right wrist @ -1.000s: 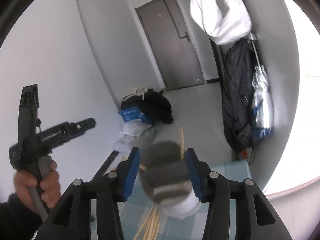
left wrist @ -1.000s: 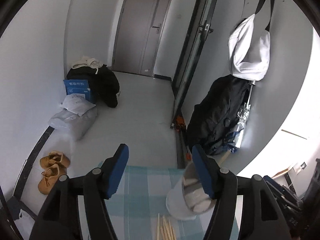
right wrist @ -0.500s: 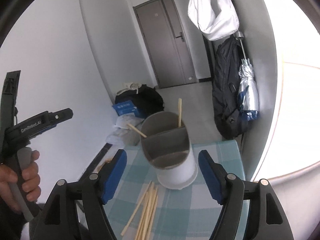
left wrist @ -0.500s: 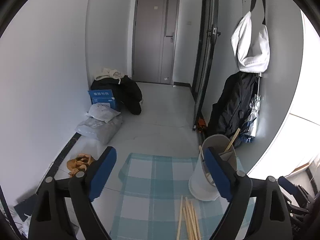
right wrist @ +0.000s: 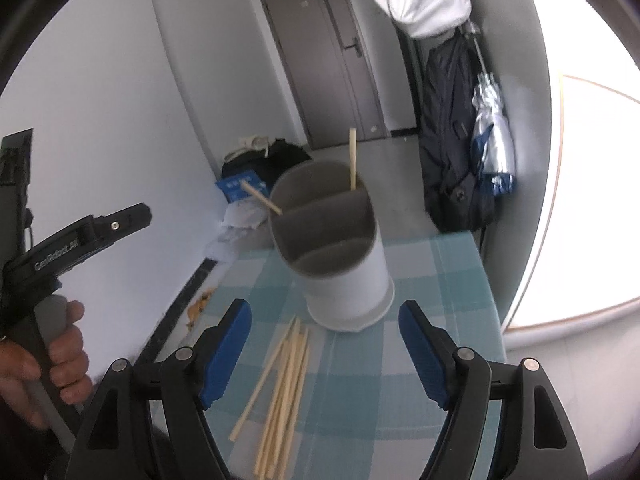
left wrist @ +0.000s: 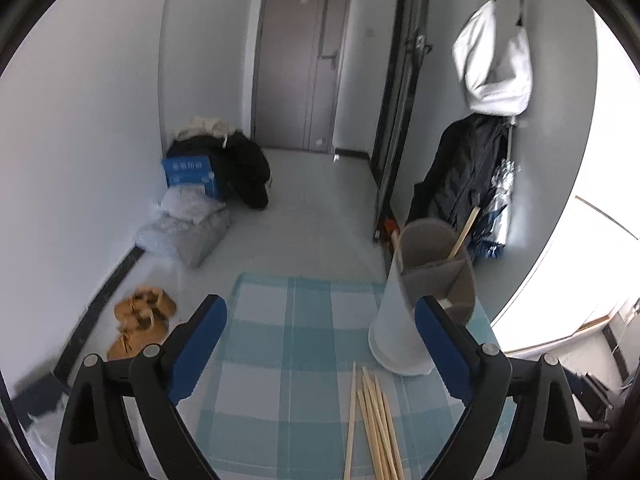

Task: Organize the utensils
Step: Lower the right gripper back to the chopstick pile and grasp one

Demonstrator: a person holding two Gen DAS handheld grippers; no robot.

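A white round utensil holder [right wrist: 348,284] with grey inner dividers stands upright on the blue checked cloth [right wrist: 440,280]. Two wooden chopsticks [right wrist: 352,160] lean inside it. A loose bundle of chopsticks [right wrist: 284,376] lies on the cloth in front of it. My right gripper [right wrist: 324,312] is open just short of the holder, over the bundle's far end, with nothing between its pads. In the left wrist view the holder [left wrist: 390,320] stands behind the right finger, and the bundle [left wrist: 374,420] lies low between the fingers. My left gripper [left wrist: 320,308] is open over bare cloth [left wrist: 288,360].
The small table ends just beyond the holder, with floor below. On the floor are tan shoes [left wrist: 140,320], bagged bundles [left wrist: 188,228] and a blue box [left wrist: 188,172]. A dark backpack [right wrist: 452,140] and umbrella [right wrist: 492,132] hang at the right. A hand [right wrist: 60,360] grips the left tool's handle.
Both grippers have opened wide. The holder, between the right fingers a second ago, now stands free on the cloth ahead. Both views have tipped down, showing more table and chopsticks.
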